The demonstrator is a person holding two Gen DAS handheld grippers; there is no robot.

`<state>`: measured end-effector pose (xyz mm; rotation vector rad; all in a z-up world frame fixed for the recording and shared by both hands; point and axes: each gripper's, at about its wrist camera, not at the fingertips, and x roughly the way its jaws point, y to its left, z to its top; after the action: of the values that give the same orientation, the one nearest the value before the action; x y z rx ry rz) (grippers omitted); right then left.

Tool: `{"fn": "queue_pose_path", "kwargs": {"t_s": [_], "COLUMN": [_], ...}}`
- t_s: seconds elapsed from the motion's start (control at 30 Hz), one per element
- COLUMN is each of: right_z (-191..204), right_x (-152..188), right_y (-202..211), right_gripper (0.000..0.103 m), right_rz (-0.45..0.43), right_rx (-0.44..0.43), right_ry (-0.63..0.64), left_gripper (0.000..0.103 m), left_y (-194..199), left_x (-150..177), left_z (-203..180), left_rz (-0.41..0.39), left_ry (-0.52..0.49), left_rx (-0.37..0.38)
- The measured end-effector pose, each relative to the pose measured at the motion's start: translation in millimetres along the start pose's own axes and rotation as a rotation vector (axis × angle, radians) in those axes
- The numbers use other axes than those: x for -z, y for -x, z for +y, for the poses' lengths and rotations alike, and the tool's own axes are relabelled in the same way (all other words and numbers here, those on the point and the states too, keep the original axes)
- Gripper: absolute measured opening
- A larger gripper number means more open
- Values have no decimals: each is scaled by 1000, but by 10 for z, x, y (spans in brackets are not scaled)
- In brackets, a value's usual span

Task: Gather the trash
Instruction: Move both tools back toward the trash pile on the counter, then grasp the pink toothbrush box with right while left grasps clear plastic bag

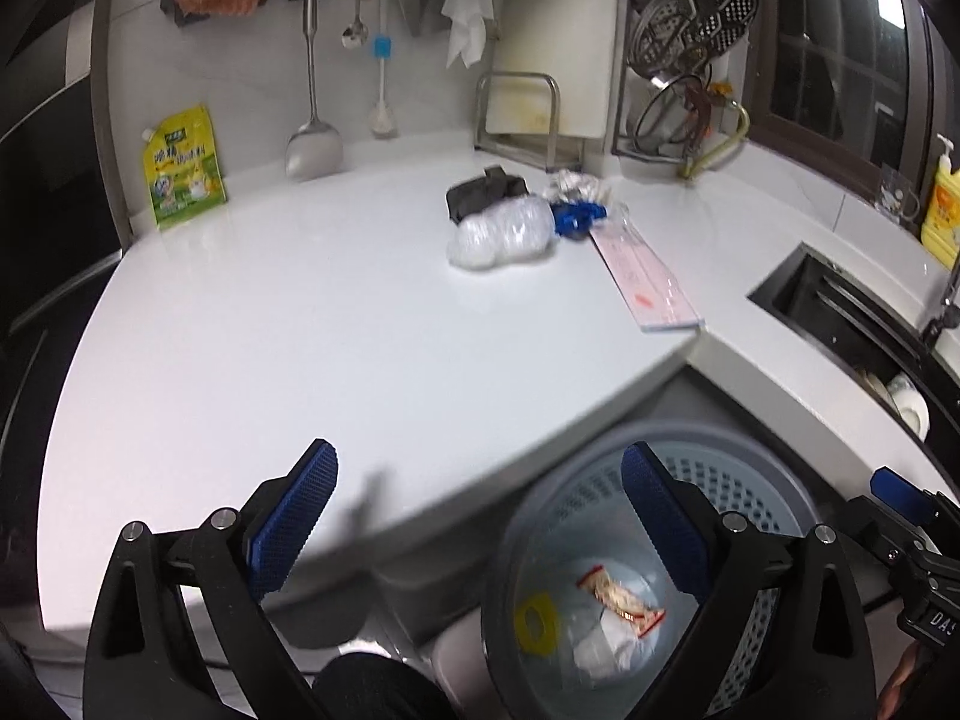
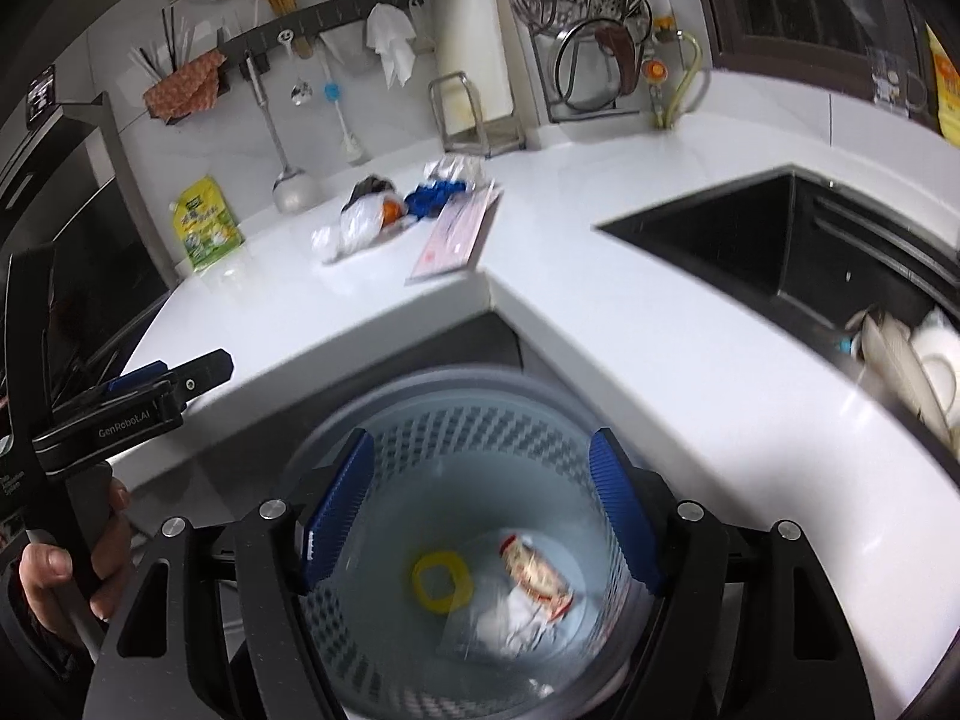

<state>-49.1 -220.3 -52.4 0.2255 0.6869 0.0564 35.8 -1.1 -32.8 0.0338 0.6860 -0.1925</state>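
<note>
A grey perforated waste basket [image 2: 480, 414] [image 1: 726, 474] stands on the floor in the counter's inner corner. Inside lie a yellow ring [image 2: 441, 579] [image 1: 534, 624], a red-and-white snack wrapper [image 2: 537, 576] [image 1: 621, 597] and crumpled white paper [image 2: 516, 621]. My right gripper [image 2: 483, 510] hangs open above the basket, nothing between its pads. My left gripper [image 1: 480, 516] is open and empty over the counter edge. Trash on the white counter [image 1: 300, 330]: a clear plastic bag [image 1: 501, 234] [image 2: 357, 225], a black item [image 1: 483, 192], a blue item [image 1: 576, 219] [image 2: 432, 198], crumpled foil [image 1: 576, 183] and a flat pink packet [image 1: 645, 273] [image 2: 459, 234].
A yellow-green pouch [image 1: 183, 168] leans on the back wall beside hanging utensils [image 1: 312, 90]. A black sink [image 2: 780, 252] holding dishes [image 2: 912, 360] lies to the right. A dish rack [image 1: 684, 60] and a yellow soap bottle [image 1: 945, 204] stand at the back right.
</note>
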Motion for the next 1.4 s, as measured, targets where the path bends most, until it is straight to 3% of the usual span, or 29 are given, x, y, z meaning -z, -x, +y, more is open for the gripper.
{"fn": "queue_pose_path", "kwargs": {"t_s": [0.27, 0.6, 1.0, 1.4], "right_z": [40, 111, 195, 248], "right_x": [-573, -1169, -1472, -1578], "right_y": [-307, -946, -1593, -2020], "right_gripper": [74, 75, 75, 75], "right_rz": [-18, 25, 107, 176], "right_rx": [33, 21, 31, 85], "right_ry": [4, 15, 12, 29], "left_gripper": [96, 96, 97, 96], "left_y": [-322, -837, -1210, -1289], "left_x": [-598, -1020, -1172, -1199], "left_z": [31, 158, 325, 329], "left_rz": [-26, -1, 42, 58], "left_ry": [-8, -23, 3, 11], "left_rx": [14, -16, -21, -4]}}
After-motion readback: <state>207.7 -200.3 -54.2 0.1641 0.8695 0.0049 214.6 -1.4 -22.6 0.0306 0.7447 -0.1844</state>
